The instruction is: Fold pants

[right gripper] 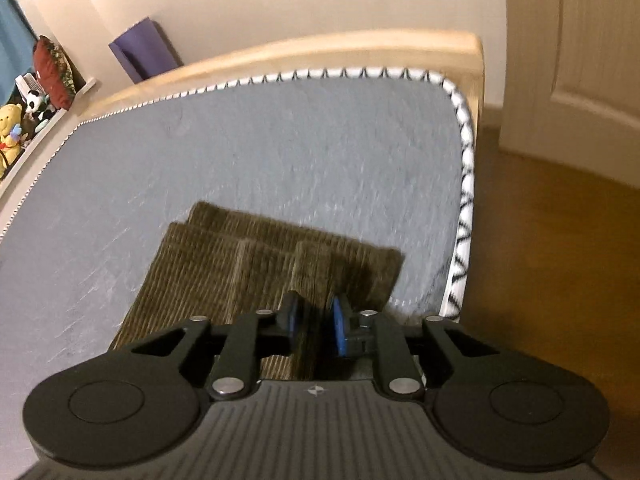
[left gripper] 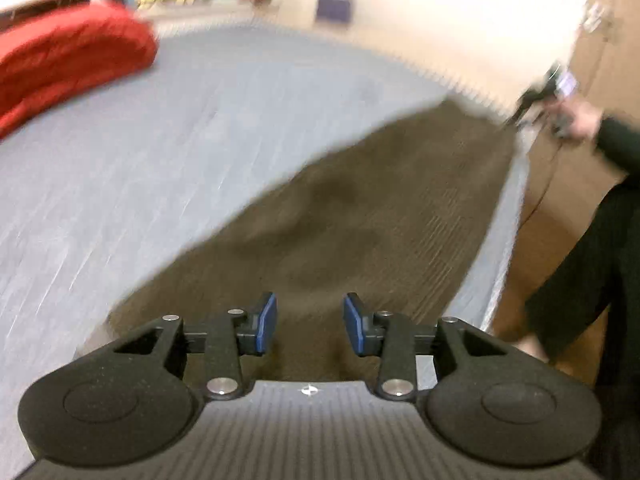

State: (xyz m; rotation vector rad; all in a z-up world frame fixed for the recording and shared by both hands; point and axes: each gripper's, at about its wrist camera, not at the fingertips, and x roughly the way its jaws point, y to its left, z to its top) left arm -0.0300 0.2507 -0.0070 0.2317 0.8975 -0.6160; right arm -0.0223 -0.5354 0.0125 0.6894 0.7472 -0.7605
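Note:
Olive-brown corduroy pants (left gripper: 360, 216) lie stretched along the grey bed (left gripper: 180, 140), blurred by motion in the left wrist view. My left gripper (left gripper: 310, 322) is open and empty just over the near end of the pants. In the right wrist view the leg ends of the pants (right gripper: 248, 264) lie on the bed near its right edge. My right gripper (right gripper: 314, 326) is shut on a raised fold of the pants. The right gripper also shows far off in the left wrist view (left gripper: 548, 100), held by a hand at the far end of the pants.
A red blanket (left gripper: 68, 56) lies on the bed at the far left. The wooden bed frame (right gripper: 320, 50) and white patterned mattress edge (right gripper: 464, 184) bound the bed. Soft toys (right gripper: 16, 128) sit on a shelf at left. A person's dark-clad body (left gripper: 600, 240) stands right of the bed. Wooden floor (right gripper: 560, 240) lies at right.

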